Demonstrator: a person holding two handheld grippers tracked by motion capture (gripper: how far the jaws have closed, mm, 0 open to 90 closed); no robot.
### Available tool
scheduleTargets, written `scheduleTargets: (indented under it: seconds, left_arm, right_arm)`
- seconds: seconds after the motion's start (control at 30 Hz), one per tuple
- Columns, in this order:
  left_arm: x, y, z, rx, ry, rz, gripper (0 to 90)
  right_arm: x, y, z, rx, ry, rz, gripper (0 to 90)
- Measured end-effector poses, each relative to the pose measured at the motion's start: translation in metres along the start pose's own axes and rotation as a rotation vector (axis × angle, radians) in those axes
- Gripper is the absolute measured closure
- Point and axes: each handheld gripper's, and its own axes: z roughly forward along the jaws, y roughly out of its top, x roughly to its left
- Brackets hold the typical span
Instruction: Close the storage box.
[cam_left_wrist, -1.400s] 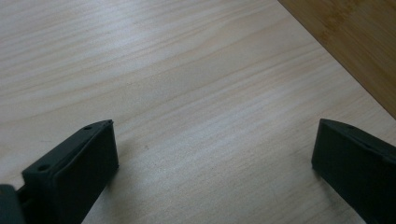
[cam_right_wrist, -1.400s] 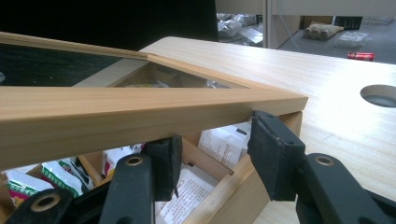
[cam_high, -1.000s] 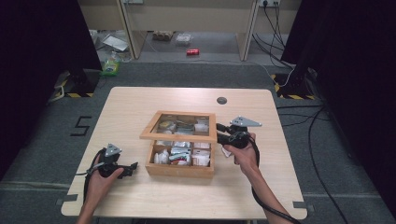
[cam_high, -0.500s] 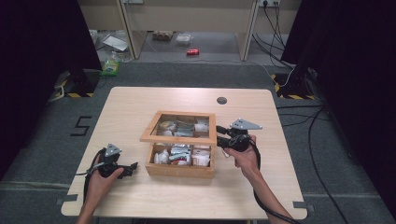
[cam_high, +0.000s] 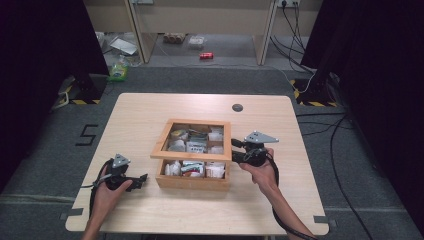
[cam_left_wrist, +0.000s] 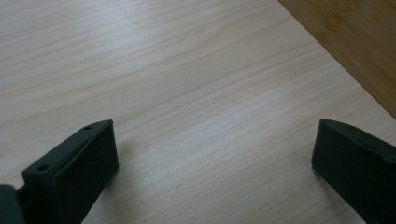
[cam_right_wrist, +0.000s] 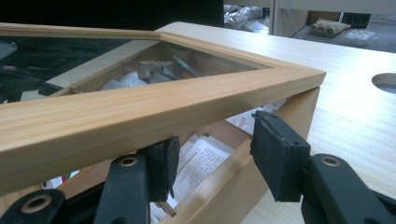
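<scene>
Wooden box (cam_high: 192, 181) of packets (cam_high: 196, 147) at the middle of the table (cam_high: 150, 107), its glass lid (cam_high: 191, 156) partly raised. Right gripper (cam_high: 234, 151), jaws just opening, straddles the box's right wall under the lid rim. Left gripper (cam_high: 142, 179) rests open and empty beside the box.

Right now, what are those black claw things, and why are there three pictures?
A person holds a hand-held gripper in each hand. One picture looks down from above the table; the other two come from cameras riding on the grippers. On the table stands a wooden box full of small packets, its glass lid lifted a little. The right hand-held gripper sits under the lid's edge, one jaw inside the box and one outside, and they have just been opening. The left hand-held gripper rests open and holds nothing.
</scene>
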Motion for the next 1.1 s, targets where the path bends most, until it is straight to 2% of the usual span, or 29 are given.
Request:
scheduleTargets:
  seconds: [1.1]
  left_arm:
    - [0.000, 0.000, 0.000, 0.000, 0.000, 0.000, 0.0]
  right_arm:
    - [0.017, -0.017, -0.023, 0.015, 0.042, -0.030, 50.8]
